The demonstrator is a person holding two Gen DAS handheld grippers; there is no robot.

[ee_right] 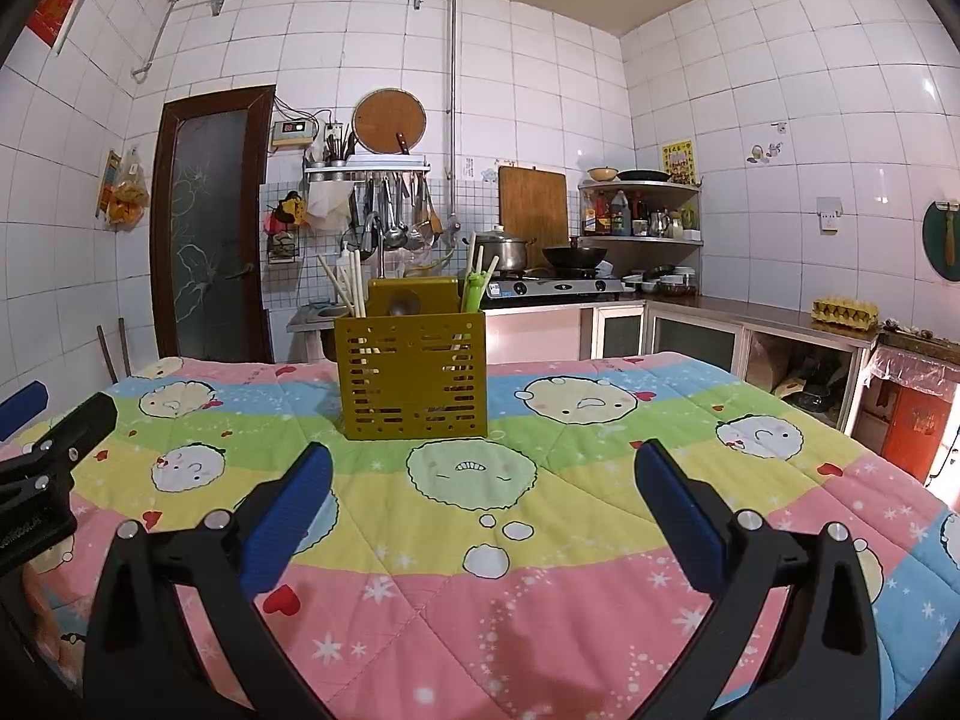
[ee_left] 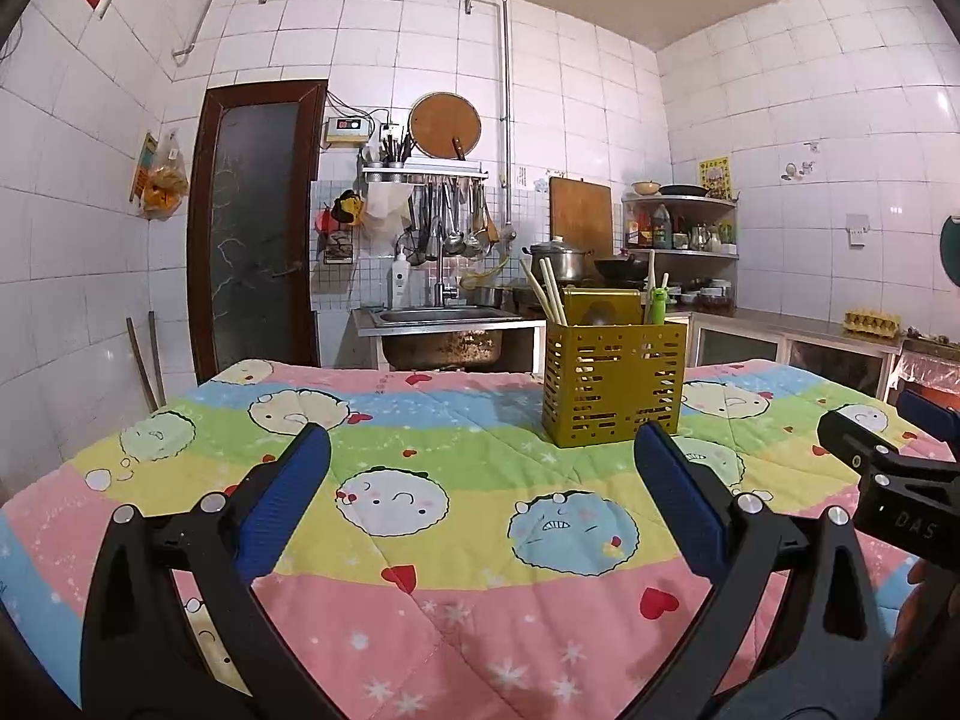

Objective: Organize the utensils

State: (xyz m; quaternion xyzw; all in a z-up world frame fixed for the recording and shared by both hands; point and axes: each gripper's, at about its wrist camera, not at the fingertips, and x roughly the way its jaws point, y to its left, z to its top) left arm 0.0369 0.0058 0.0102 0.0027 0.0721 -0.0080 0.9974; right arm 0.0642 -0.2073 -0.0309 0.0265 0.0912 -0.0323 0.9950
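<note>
Both tools empty, fingers spread wide: left tool (ee_left: 480, 468), right tool (ee_right: 483, 480), hovering low over the cartoon-print quilted cloth on the counter (ee_right: 540, 540). Perforated mustard-yellow plastic utensil holder (ee_right: 411, 375) stands upright ahead, holding cream chopsticks (ee_right: 348, 291) on its left side, green-handled utensil (ee_right: 474, 294) on its right.

Right wrist view: utensil holder on quilted table cover

The right gripper (ee_right: 483, 468) hovers above the cartoon-print quilt (ee_right: 540, 540), jaws spread wide, nothing between them. The perforated yellow utensil holder (ee_right: 412, 375) stands upright ahead, containing cream chopsticks (ee_right: 348, 288) at left and green utensils (ee_right: 474, 291) at right. The left gripper (ee_right: 42, 450) enters at the left edge.
</note>
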